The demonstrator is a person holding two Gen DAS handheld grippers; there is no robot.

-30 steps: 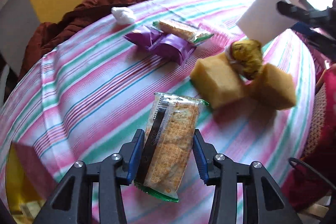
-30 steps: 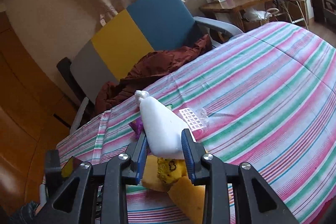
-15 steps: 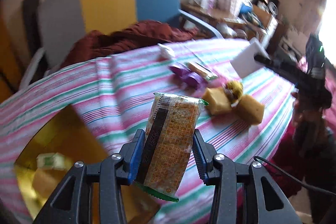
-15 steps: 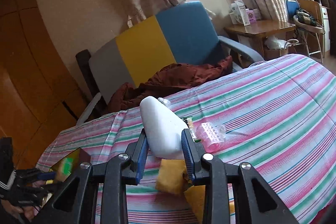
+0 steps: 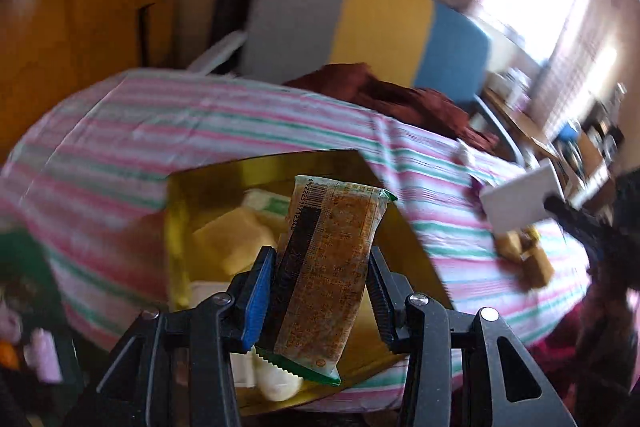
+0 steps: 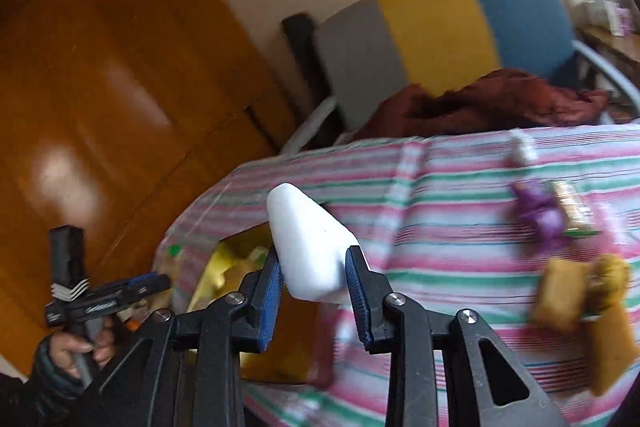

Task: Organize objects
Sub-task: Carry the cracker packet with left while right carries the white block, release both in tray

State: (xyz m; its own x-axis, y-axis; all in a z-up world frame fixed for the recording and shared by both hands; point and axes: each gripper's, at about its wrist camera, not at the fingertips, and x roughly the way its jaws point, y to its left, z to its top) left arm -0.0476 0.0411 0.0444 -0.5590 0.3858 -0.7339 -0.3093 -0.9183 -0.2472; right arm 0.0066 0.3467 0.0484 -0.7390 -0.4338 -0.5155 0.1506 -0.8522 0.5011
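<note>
My left gripper [image 5: 320,279] is shut on a cracker packet [image 5: 328,267] and holds it upright over a gold box [image 5: 404,239] at the table's near left. The box holds a yellow sponge block [image 5: 228,239] and white items. My right gripper [image 6: 314,275] is shut on a white block [image 6: 308,247], held in the air beside the gold box [image 6: 224,259]; the block also shows in the left wrist view [image 5: 520,203]. On the striped tablecloth [image 6: 440,227] lie yellow sponge blocks [image 6: 560,299], a purple packet [image 6: 540,211] and another cracker packet [image 6: 572,211].
A grey, yellow and blue chair [image 5: 368,27] with a dark red cloth [image 5: 384,95] stands behind the table. A wooden cabinet [image 6: 100,87] is at the left. My left gripper's body [image 6: 92,299] shows at the lower left of the right wrist view.
Both grippers have swung left with their loads. The left gripper now holds the cracker packet over the gold box. The right gripper has moved the white block close to the box.
</note>
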